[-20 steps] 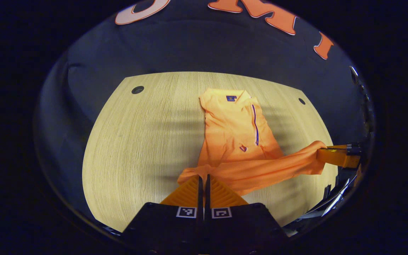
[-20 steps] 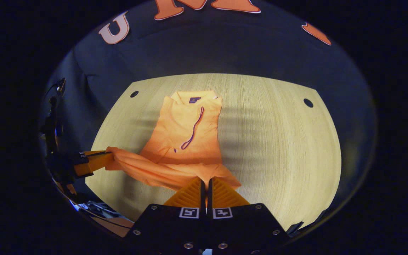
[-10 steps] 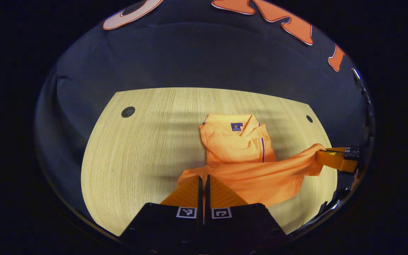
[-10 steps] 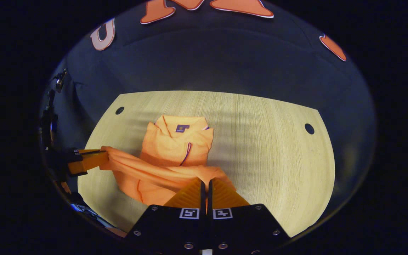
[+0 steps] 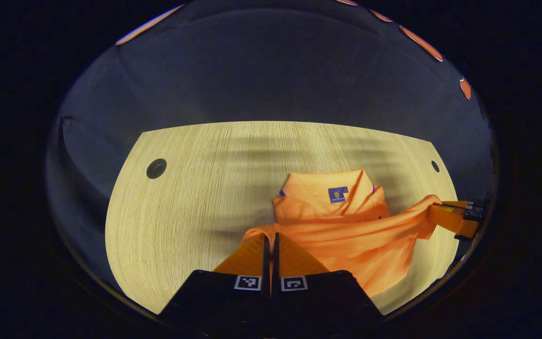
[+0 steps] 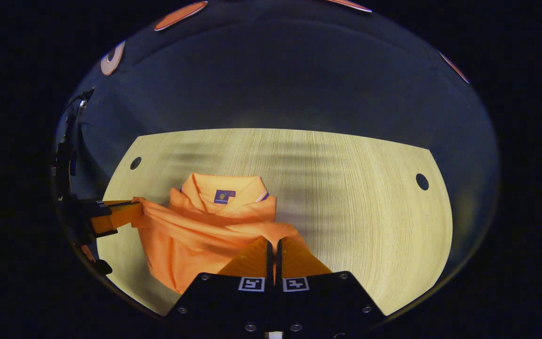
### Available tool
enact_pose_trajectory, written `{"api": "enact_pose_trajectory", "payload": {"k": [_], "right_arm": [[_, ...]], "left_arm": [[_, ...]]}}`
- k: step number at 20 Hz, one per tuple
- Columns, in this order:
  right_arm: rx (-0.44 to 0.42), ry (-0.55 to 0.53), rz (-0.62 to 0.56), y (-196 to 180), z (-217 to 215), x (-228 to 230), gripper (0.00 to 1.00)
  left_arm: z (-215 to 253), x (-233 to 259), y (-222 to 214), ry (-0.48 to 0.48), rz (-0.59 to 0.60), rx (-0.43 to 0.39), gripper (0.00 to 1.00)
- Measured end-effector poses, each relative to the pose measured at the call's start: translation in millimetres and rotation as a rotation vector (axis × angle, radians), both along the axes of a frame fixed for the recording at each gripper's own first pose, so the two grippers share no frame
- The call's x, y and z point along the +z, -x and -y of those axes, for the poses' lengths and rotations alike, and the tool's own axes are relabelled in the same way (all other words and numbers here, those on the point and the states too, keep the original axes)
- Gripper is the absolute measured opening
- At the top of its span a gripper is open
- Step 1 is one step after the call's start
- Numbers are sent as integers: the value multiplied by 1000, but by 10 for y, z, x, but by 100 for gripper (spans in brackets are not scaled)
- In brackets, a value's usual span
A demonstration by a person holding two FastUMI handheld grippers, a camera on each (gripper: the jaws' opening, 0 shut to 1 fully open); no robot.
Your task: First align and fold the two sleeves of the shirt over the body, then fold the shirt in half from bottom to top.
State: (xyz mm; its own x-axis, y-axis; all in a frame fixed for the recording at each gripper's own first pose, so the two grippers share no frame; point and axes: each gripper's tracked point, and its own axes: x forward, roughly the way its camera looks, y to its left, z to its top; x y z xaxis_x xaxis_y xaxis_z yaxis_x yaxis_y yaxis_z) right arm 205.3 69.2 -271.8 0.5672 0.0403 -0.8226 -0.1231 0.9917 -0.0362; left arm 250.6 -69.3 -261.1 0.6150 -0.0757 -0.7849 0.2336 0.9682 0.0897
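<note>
An orange polo shirt (image 5: 346, 230) lies on the light wooden table (image 5: 195, 197), collar and blue neck label toward the far side. Its bottom hem is lifted and stretched taut between both grippers, hanging over the body below the collar. My left gripper (image 5: 270, 238) is shut on one hem corner. In the right gripper view the same shirt (image 6: 205, 230) shows, and my right gripper (image 6: 273, 241) is shut on the other hem corner. The right gripper (image 5: 447, 214) appears at the far right of the left gripper view; the left gripper (image 6: 115, 214) appears at the left of the right gripper view.
The table has round dark holes near its far corners (image 5: 156, 168) (image 6: 422, 181). The dark cloth wall stands right behind the table's far edge. Bare tabletop (image 6: 360, 212) spreads beside the shirt. The near table edge curves just under both grippers.
Both grippers have carried the hem forward toward the collar. The placket and chest, visible a second ago, are now covered by the lifted lower half.
</note>
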Motion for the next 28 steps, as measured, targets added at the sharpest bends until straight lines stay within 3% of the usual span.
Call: {"api": "enact_pose_trajectory", "payload": {"k": [6, 9, 10, 13, 15, 21, 25, 28], "right_arm": [[-10, -17, -8, -277, -43, -309, 1], [-5, -9, -23, -278, -35, -412, 3], [-1, 0, -25, -263, -30, -441, 10], [-5, 16, 12, -250, -25, -301, 60], [-6, -4, 41, -212, -80, -168, 100], [11, -84, 261, -73, -228, 825, 100], [46, -88, 462, 212, -238, 1683, 100], [71, -108, 552, 582, -282, 2084, 100]], "left_arm": [[-15, -234, -248, -60, 1, -6, 1], [-48, -271, -276, -50, 7, 10, 8], [-71, -272, -304, -53, 19, 15, 12], [-104, -38, -323, -28, 81, 38, 99], [-103, 166, -297, -11, 137, 47, 99], [-24, 1331, -121, 47, 411, 17, 99], [51, 2129, 256, 101, 573, 8, 99], [71, 2708, 709, 141, 683, -5, 99]]}}
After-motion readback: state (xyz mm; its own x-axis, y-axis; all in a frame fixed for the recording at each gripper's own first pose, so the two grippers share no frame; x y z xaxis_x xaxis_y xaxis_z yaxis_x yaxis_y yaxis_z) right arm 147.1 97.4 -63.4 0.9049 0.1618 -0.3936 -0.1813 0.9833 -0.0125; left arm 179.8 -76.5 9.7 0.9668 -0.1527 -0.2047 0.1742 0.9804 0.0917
